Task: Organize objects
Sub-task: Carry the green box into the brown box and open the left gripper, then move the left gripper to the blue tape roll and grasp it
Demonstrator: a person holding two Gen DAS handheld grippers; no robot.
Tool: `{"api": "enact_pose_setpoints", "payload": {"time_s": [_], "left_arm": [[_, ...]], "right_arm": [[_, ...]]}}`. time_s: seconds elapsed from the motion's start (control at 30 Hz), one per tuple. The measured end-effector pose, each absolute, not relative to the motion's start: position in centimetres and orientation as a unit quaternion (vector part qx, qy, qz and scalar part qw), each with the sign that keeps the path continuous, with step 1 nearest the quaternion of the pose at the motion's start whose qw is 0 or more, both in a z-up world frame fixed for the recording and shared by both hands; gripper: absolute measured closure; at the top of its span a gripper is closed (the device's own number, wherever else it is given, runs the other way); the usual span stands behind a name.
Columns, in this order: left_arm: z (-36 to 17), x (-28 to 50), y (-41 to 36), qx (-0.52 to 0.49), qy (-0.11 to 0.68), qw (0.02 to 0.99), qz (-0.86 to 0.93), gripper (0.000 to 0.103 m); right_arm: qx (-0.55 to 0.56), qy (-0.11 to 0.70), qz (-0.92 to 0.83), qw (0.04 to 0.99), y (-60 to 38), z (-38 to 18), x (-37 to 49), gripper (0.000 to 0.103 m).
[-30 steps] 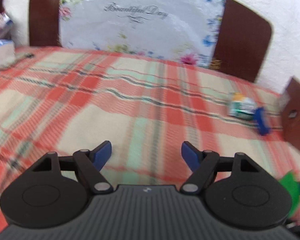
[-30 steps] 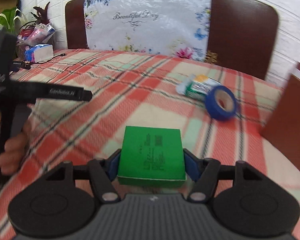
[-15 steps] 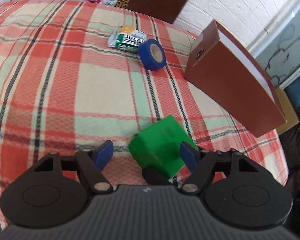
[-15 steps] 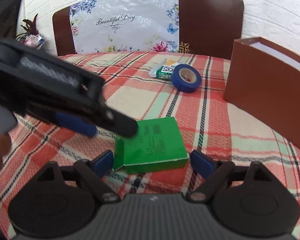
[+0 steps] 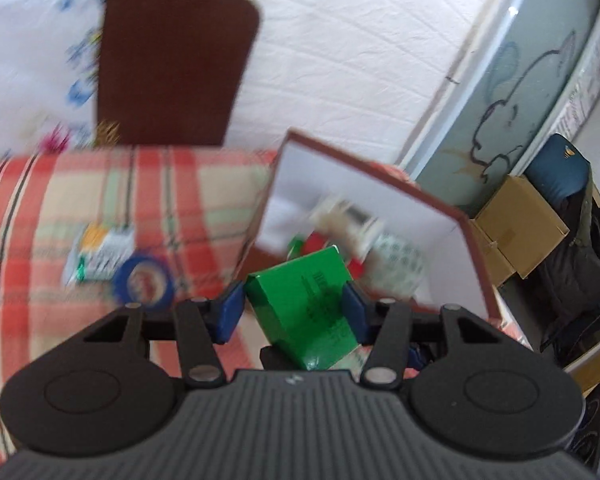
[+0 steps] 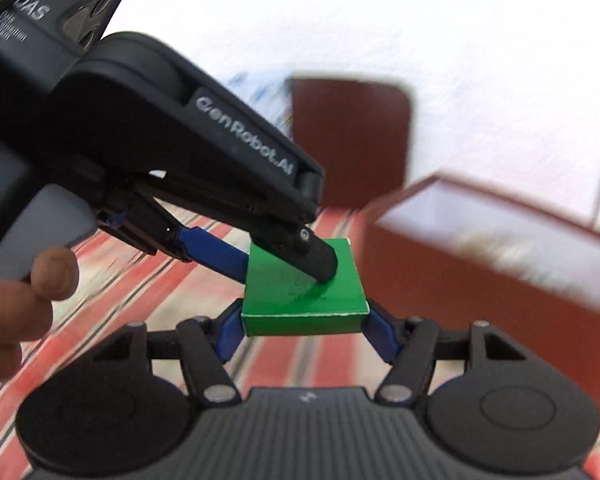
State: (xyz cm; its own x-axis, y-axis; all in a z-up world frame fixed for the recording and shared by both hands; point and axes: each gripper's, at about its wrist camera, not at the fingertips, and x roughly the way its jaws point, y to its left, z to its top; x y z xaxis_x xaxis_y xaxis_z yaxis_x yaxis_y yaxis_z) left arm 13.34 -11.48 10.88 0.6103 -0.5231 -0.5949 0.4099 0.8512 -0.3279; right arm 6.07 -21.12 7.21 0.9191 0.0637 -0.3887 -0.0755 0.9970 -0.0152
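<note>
Here both the left gripper (image 5: 294, 310) and right gripper (image 6: 305, 330) clamp one flat green cardboard box (image 5: 306, 304).

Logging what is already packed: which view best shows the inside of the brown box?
The left wrist view: the brown box opens toward the camera, showing blurred packets inside. The right wrist view shows only its outer wall and rim.

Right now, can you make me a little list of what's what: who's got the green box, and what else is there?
held thing: green box
left gripper: shut on its sides
right gripper: fingers touch its near corners
brown box: open, packets inside, just behind
blue tape roll: on the plaid cloth
snack packet: beside the tape, blurred
</note>
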Motion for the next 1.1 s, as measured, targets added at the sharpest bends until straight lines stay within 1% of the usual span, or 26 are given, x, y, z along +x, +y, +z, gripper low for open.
{"api": "enact_pose_setpoints", "payload": {"time_s": [0.13,0.27,0.33,0.37,0.43,0.57,0.8,0.9,1.1], "left_arm": [[11.4,16.1,-14.7,-0.059,0.347,0.897,-0.267,0.048],[10.6,18.6,-16.5,-0.051,0.351,0.897,-0.264,0.046],[10.1,19.2,-17.3,-0.029,0.350,0.903,-0.246,0.046],[9.8,19.4,-17.5,-0.018,0.348,0.908,-0.234,0.046],[9.4,19.3,-17.2,-0.017,0.349,0.907,-0.237,0.046],[9.6,17.2,-16.1,-0.011,0.331,0.913,-0.239,0.046],[10.1,12.1,-13.1,0.007,0.291,0.936,-0.197,0.044],[9.3,10.9,-11.3,0.016,0.296,0.942,-0.158,0.041],[6.2,10.9,-7.1,0.015,0.349,0.933,-0.090,0.041]], "right_arm": [[0.020,0.183,0.001,0.983,-25.0,8.9,8.7,0.041],[0.044,0.187,-0.017,0.981,-27.7,8.8,11.6,0.041],[0.050,0.187,-0.024,0.981,-28.6,8.4,12.9,0.040],[0.048,0.185,-0.030,0.981,-28.9,8.0,13.5,0.033],[0.037,0.193,-0.047,0.979,-29.2,7.3,14.6,0.016],[0.057,0.173,-0.057,0.982,-29.9,6.8,13.0,0.017],[0.050,0.130,-0.069,0.988,-27.7,5.9,7.4,0.017],[0.035,0.122,-0.067,0.990,-26.0,5.8,5.1,0.016],[0.009,0.167,-0.016,0.986,-22.4,5.1,4.6,0.016]]}}
